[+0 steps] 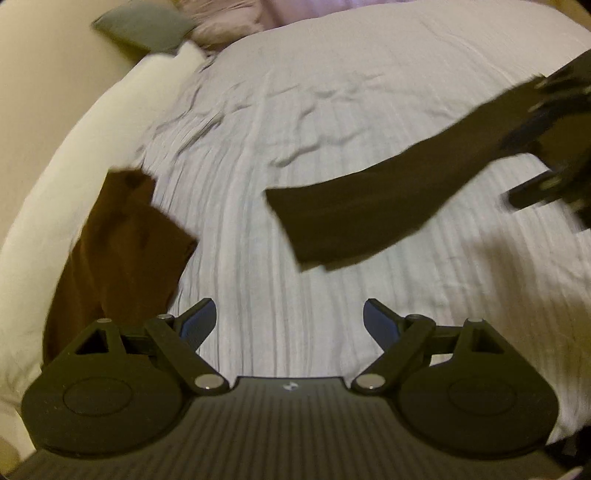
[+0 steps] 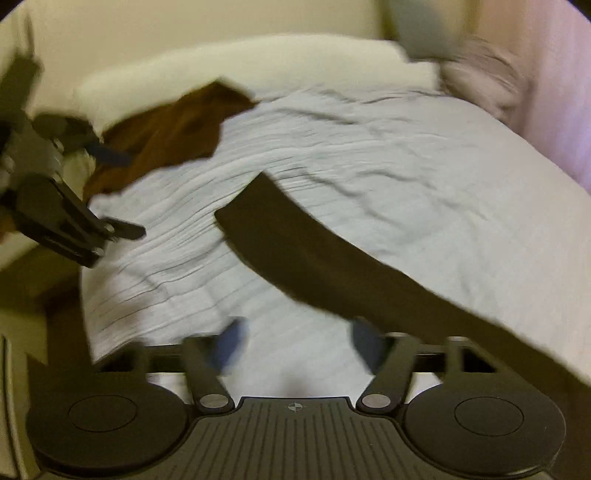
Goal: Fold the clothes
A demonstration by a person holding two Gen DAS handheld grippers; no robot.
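Ahead of the left claw (image 1: 290, 323) stretches the bed (image 1: 369, 92). To that claw's left a crumpled garment (image 1: 122, 251) lies at the bed's edge against the long pillow (image 1: 74, 155). Ahead and to its right a long strip of cloth (image 1: 369, 214) hangs over the bed, running toward the right claw (image 2: 295, 345). Far beyond, cushions (image 1: 147, 26) sit at the bed's far end.

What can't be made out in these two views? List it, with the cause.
- Right gripper, right wrist view: motion blur smears the jaws; whether they pinch the black cloth is unclear.
- Black cloth, left wrist view: its far end merges with the blurred right gripper.
- Brown cloth, left wrist view: its lower part is hidden behind the left gripper.
- Pillows, right wrist view: blurred.
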